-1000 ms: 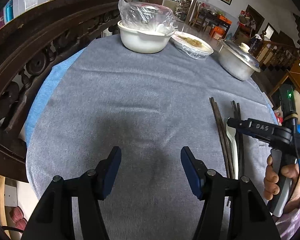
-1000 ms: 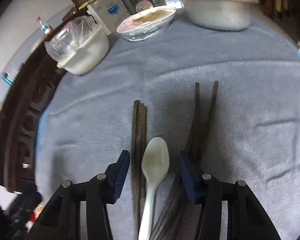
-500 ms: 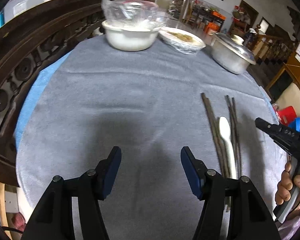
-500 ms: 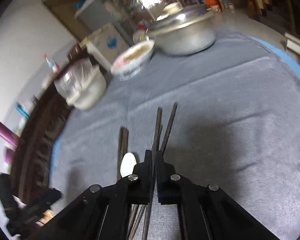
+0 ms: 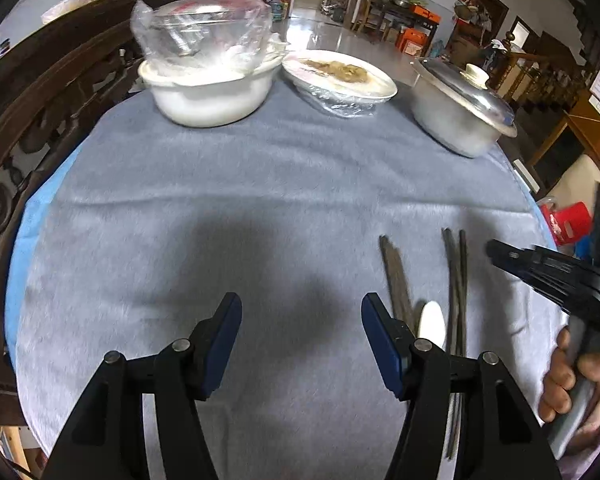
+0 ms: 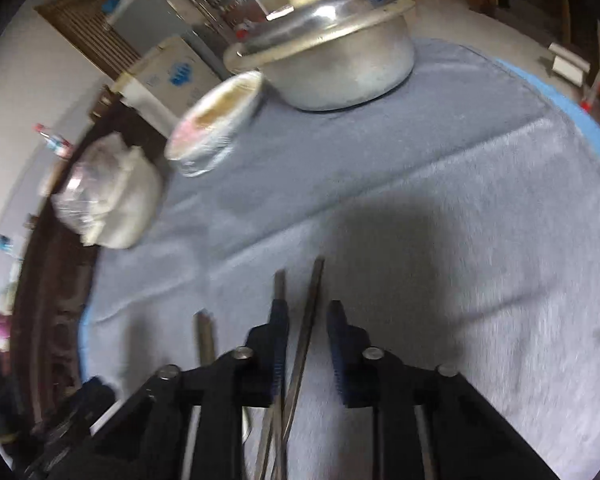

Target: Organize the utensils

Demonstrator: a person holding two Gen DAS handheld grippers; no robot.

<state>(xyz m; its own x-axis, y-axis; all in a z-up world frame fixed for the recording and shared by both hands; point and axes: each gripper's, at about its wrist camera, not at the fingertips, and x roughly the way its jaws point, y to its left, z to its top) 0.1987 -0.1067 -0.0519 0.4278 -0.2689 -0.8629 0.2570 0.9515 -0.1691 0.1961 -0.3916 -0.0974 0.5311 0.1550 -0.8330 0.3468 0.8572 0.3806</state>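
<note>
Two pairs of dark chopsticks, the left pair (image 5: 396,280) and the right pair (image 5: 456,280), lie on the grey cloth (image 5: 220,200) with a white spoon (image 5: 432,322) between them. My left gripper (image 5: 301,320) is open and empty, its right finger just left of the utensils. My right gripper (image 5: 496,250), held by a hand (image 5: 568,376), hovers right of the right pair. In the right wrist view this gripper (image 6: 306,316) has its jaws opening, a narrow gap apart. One chopstick (image 6: 310,308) shows in the gap on the cloth below, and the pads do not press on it.
At the far side stand a white bowl under plastic wrap (image 5: 208,92), a wrapped plate of food (image 5: 340,80) and a lidded metal pot (image 5: 460,108). A dark carved wooden rail (image 5: 40,100) runs along the table's left edge.
The right gripper left the spoon, shut, shifted right over the right pair of chopsticks and parted slightly. The left gripper, still open, moved toward the utensils.
</note>
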